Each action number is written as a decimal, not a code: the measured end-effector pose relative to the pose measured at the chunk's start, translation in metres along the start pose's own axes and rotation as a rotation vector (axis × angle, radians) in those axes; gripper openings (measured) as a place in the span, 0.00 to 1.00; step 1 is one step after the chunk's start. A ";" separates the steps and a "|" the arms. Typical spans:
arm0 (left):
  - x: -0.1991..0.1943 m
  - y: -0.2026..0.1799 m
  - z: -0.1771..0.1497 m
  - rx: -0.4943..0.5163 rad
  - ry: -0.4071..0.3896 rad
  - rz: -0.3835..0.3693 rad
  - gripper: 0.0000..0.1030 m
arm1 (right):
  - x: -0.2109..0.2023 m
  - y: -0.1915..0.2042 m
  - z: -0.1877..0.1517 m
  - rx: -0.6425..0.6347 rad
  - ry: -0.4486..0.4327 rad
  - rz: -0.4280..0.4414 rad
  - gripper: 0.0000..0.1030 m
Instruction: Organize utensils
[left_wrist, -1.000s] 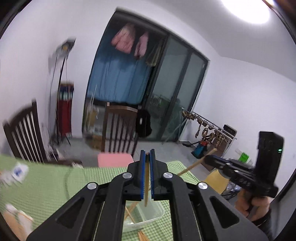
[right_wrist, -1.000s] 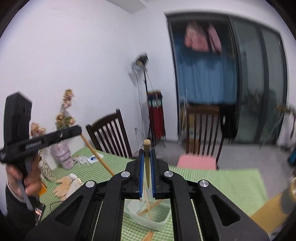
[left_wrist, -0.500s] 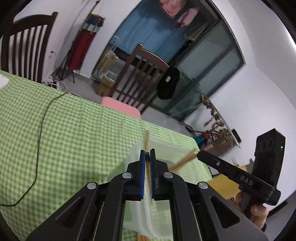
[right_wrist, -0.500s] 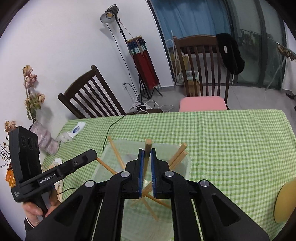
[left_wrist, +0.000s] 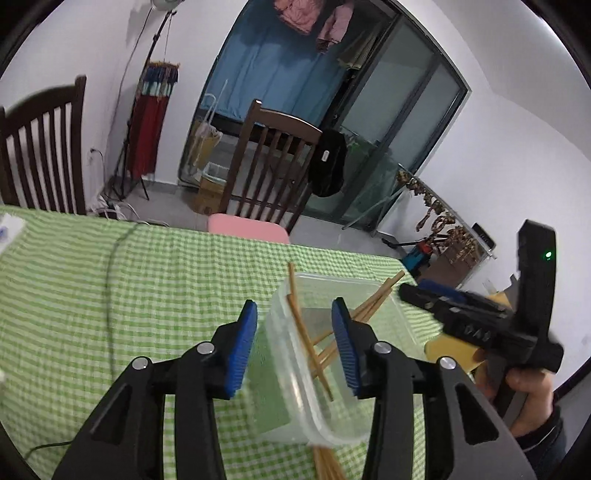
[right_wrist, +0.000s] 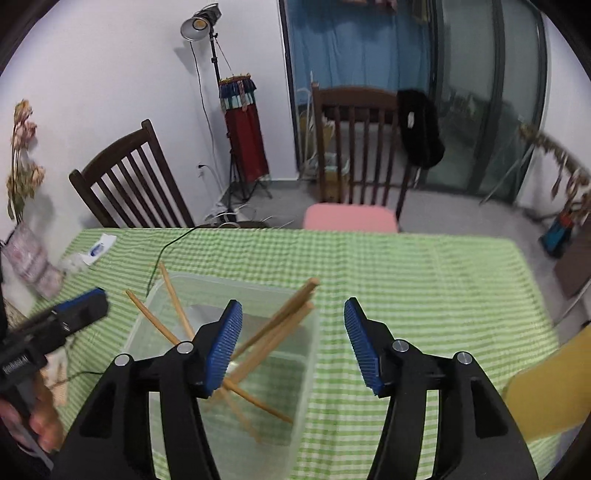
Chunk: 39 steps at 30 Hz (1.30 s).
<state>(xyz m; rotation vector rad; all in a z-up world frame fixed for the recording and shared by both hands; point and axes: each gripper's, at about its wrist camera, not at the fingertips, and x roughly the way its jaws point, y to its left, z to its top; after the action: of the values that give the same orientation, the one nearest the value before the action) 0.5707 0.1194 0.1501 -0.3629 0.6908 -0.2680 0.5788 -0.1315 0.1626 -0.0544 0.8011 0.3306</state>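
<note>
A clear plastic container (left_wrist: 332, 277) (right_wrist: 236, 278) stands on the green checked tablecloth, with several wooden chopsticks (left_wrist: 380, 295) (right_wrist: 280, 314) leaning crosswise inside it. My left gripper (left_wrist: 295, 334) hangs just above the container's near left corner, its jaws opening. Its blue pads press on nothing; a freed chopstick lies in the box below the gap. My right gripper (right_wrist: 293, 341) hovers over the container's right wall, jaws opening, with nothing between them. Each gripper shows in the other's view: the right gripper (left_wrist: 424, 295) and the left gripper (right_wrist: 81, 306). More chopsticks (left_wrist: 325, 465) lie on the cloth in front of the box.
A black cable (right_wrist: 162, 254) runs across the cloth left of the container. A paper packet (right_wrist: 98, 249) and a vase of dried flowers (right_wrist: 33, 258) sit at the table's left end. Wooden chairs (right_wrist: 354, 147) stand behind the table. A yellow object (right_wrist: 546, 391) lies at the right edge.
Both grippers came down from above to the container. Each was shut on a chopstick; both have opened and let go, and the chopsticks now rest in the box.
</note>
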 end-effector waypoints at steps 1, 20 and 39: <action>-0.009 -0.001 0.000 0.019 -0.013 0.022 0.47 | -0.007 -0.003 -0.001 0.000 -0.010 -0.009 0.55; -0.157 -0.060 -0.055 0.266 -0.212 0.228 0.81 | -0.139 -0.028 -0.072 -0.057 -0.154 -0.128 0.75; -0.250 -0.092 -0.187 0.311 -0.345 0.279 0.90 | -0.207 0.019 -0.182 -0.157 -0.310 -0.105 0.82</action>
<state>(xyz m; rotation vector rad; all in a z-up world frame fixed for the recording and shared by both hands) 0.2504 0.0810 0.1969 -0.0107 0.3454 -0.0421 0.3119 -0.2004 0.1849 -0.1878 0.4626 0.2930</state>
